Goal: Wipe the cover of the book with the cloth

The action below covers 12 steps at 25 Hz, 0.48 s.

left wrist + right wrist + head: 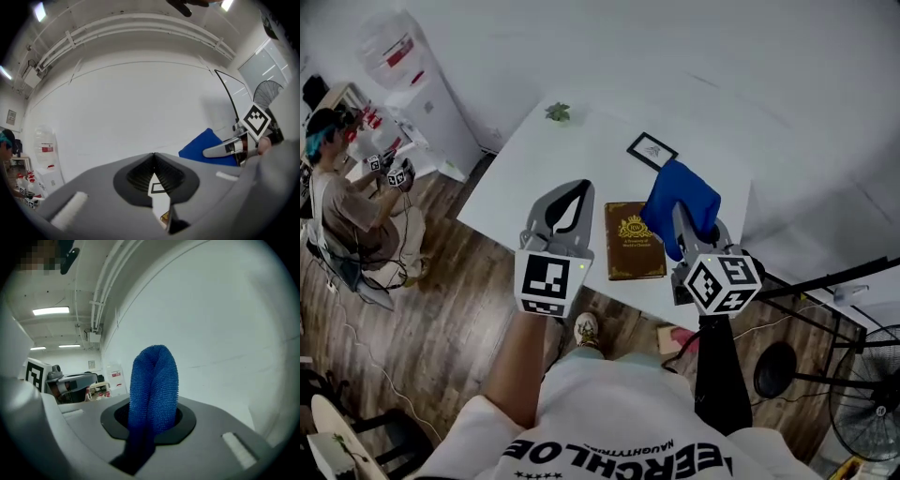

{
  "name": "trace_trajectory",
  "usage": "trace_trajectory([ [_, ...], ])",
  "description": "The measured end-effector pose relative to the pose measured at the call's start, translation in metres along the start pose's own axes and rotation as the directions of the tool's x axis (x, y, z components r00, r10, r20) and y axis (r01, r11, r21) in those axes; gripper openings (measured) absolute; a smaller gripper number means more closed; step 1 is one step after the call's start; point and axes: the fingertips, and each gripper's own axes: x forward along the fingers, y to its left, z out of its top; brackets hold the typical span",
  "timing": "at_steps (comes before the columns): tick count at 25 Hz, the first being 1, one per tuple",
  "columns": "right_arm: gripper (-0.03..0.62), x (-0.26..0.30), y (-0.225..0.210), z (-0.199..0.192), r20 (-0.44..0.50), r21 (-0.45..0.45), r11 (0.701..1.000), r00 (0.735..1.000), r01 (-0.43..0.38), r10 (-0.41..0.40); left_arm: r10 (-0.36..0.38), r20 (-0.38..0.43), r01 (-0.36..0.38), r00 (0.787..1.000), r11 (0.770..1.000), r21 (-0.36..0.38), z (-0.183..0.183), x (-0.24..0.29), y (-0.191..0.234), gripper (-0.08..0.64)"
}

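Above the white tabletop (534,187), my right tool (682,227) is clenched on the blue cloth (680,202), which bunches over the far right corner of the brown book (634,246); I cannot confirm contact. The book lies flat, cover up, near the front edge. My left tool (572,202) is closed on nothing, beside the book's left.

Judgement: wiping has not begun. Next, press the cloth onto the cover and sweep.

Counted: one book, one cloth, one framed picture (652,150), one small plant (558,112), two tools.

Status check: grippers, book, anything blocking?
Left gripper shut, empty. Right gripper shut on cloth, pointing up. Book flat on table, cover bare. Frame and plant apart from it, nothing blocking.
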Motion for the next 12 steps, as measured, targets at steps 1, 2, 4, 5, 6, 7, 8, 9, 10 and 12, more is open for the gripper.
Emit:
trace_trajectory([
  [1, 0.06, 0.008, 0.0, 0.001, 0.0, 0.015, 1.0, 1.0, -0.001, 0.001, -0.009, 0.001, 0.009, 1.0, 1.0, -0.003, -0.003, 0.006, 0.006, 0.057],
  [2, 0.06, 0.016, -0.001, 0.001, -0.002, 0.023, 1.0, 1.0, 0.0, 0.0, -0.018, 0.002, 0.018, 1.0, 1.0, -0.005, -0.005, 0.012, 0.011, 0.057],
  [4, 0.06, 0.031, -0.002, -0.001, -0.013, 0.026, 1.0, 1.0, 0.009, -0.008, -0.034, 0.001, 0.034, 0.999, 0.999, -0.007, -0.011, 0.024, 0.021, 0.057],
  [5, 0.06, 0.038, -0.002, -0.004, -0.025, 0.022, 1.0, 1.0, 0.014, -0.014, -0.042, -0.001, 0.042, 0.999, 0.999, -0.006, -0.014, 0.029, 0.025, 0.057],
  [6, 0.06, 0.045, -0.002, -0.007, -0.043, 0.014, 1.0, 0.999, 0.016, -0.015, -0.048, -0.004, 0.048, 0.999, 0.999, -0.004, -0.018, 0.034, 0.028, 0.057],
  [7, 0.06, 0.051, 0.0, -0.011, -0.067, 0.004, 1.0, 0.998, 0.007, -0.007, -0.054, -0.008, 0.054, 0.998, 0.999, -0.001, -0.021, 0.039, 0.031, 0.057],
  [8, 0.06, 0.057, 0.003, -0.016, -0.091, -0.007, 1.0, 0.996, -0.009, 0.008, -0.06, -0.011, 0.06, 0.998, 0.998, 0.001, -0.024, 0.043, 0.033, 0.057],
  [9, 0.06, 0.062, 0.006, -0.021, -0.112, -0.015, 1.0, 0.993, -0.026, 0.024, -0.066, -0.015, 0.066, 0.998, 0.998, -0.001, -0.028, 0.047, 0.035, 0.057],
  [10, 0.06, 0.067, 0.008, -0.025, -0.13, -0.021, 0.999, 0.991, -0.038, 0.035, -0.071, -0.018, 0.071, 0.997, 0.997, -0.006, -0.031, 0.051, 0.036, 0.057],
  [12, 0.06, 0.076, 0.009, -0.033, -0.166, -0.036, 0.998, 0.985, -0.046, 0.039, -0.079, -0.024, 0.079, 0.997, 0.997, -0.021, -0.039, 0.058, 0.039, 0.057],
])
